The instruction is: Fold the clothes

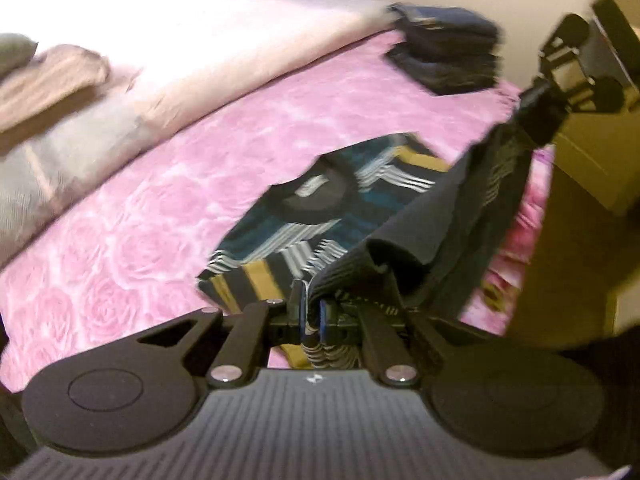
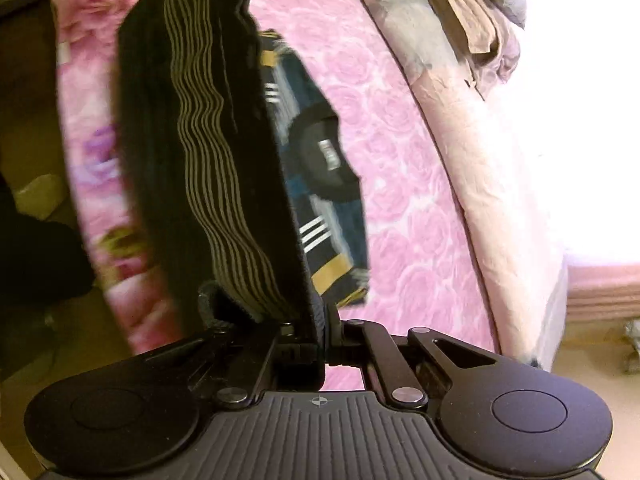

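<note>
2 claws grip the striped shirt's hem: left claw (image 1: 310, 312) and right claw (image 2: 316, 320) are both clenched on it. The striped shirt (image 1: 304, 216) lies collar-up on the pink bed (image 1: 160, 208) (hem lifted). Mid-fold; next, probably carry the hem toward the collar.

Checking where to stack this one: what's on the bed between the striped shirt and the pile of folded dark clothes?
Nothing: in the left wrist view only bare pink bedspread lies between the striped shirt and the folded dark pile.
</note>
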The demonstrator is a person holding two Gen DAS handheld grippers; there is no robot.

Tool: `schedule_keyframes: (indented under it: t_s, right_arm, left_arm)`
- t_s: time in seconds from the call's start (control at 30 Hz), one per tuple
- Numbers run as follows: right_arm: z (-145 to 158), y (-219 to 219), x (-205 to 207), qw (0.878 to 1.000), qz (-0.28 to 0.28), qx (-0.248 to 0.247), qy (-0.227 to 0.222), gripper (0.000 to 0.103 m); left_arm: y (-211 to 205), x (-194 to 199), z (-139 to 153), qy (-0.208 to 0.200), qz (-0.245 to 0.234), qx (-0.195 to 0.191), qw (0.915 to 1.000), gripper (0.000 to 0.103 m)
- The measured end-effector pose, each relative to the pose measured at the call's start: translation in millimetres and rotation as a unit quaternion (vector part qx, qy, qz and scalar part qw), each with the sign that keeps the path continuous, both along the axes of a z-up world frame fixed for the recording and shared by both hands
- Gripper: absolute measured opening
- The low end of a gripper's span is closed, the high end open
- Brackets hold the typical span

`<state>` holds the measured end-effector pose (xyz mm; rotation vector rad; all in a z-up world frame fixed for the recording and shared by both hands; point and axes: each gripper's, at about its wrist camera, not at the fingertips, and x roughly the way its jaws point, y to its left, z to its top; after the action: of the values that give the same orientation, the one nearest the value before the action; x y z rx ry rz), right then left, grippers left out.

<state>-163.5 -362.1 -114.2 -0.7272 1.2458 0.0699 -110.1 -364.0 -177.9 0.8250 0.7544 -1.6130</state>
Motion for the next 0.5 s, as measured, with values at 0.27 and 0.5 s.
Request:
schedule_keyframes:
  t_s: [0.27, 0.5]
  right_arm:
    - [-73.9, -90.1, 163.8, 0.992, -0.015, 0.118, 0.053, 0.001]
    - [-92.5, -142.1, 195.0, 0.984, -0.033, 0.163, 0.067, 0.001]
  left_arm:
    - [-81.4, 58.4, -79.7, 0.017, 0.086, 0.104, 0.9907, 0.004]
    - [-121.2, 78.3, -97.6, 0.029, 0.095, 0.132, 0.9862, 0.004]
